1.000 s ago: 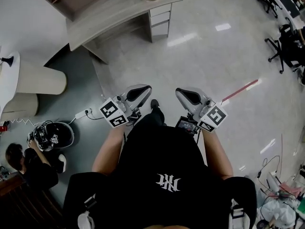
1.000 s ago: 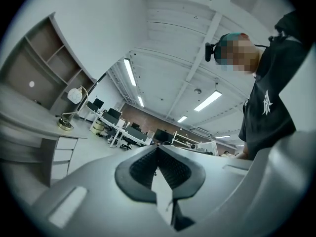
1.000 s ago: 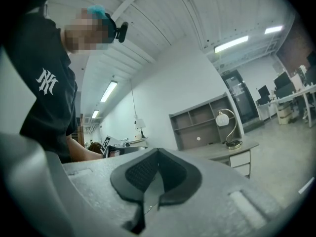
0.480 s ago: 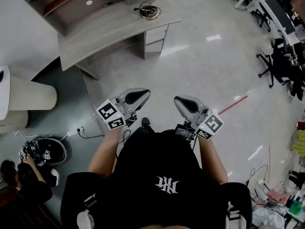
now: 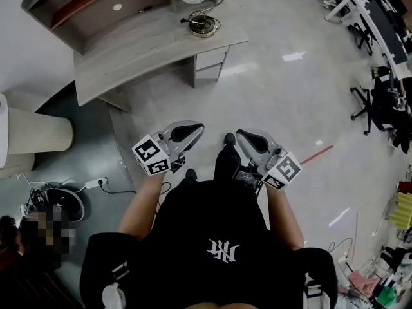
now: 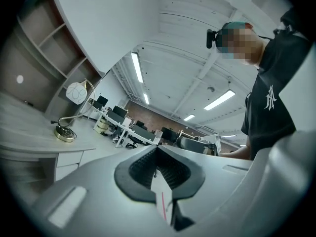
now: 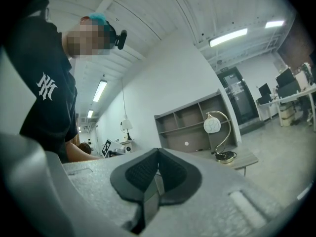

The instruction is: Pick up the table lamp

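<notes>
Table lamp (image 5: 201,23) on the worktop (image 5: 129,50) has come nearer, but left gripper (image 5: 195,129) and right gripper (image 5: 242,136), both pressed together and empty, are well short of it

The table lamp (image 5: 202,26) is gold-and-white, the desk (image 5: 141,51) pale grey.
</notes>
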### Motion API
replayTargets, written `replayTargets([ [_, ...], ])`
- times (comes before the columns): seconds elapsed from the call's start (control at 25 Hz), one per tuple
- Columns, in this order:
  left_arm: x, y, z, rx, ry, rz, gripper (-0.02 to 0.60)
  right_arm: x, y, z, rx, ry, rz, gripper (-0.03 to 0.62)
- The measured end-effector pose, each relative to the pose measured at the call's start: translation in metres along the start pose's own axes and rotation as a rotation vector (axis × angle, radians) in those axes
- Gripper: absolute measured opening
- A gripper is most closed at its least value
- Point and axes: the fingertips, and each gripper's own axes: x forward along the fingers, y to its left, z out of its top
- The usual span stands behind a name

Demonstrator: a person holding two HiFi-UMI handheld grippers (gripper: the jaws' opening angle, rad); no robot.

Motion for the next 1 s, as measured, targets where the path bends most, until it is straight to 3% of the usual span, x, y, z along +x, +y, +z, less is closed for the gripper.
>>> replayTargets([
  [0.52, 0.130, 0.098, 0.052, 0.087, -0.037, 0.251, 0.000, 0.015, -0.187, 0.080, -0.024, -0.024, 0.172, 0.009],
  [0.84, 0.178, 0.143, 0.072, 0.124, -0.062, 0.403, 0.003, 0.021, -0.269, 0.098, -0.007, -0.025, 0.245, 0.026],
  [1.0, 0.189, 0.165, 0.073, 0.095, -0.057, 0.439, 0.014, 0.032, -0.296, 0.103, 0.006, -0.021, 0.256, 0.034],
])
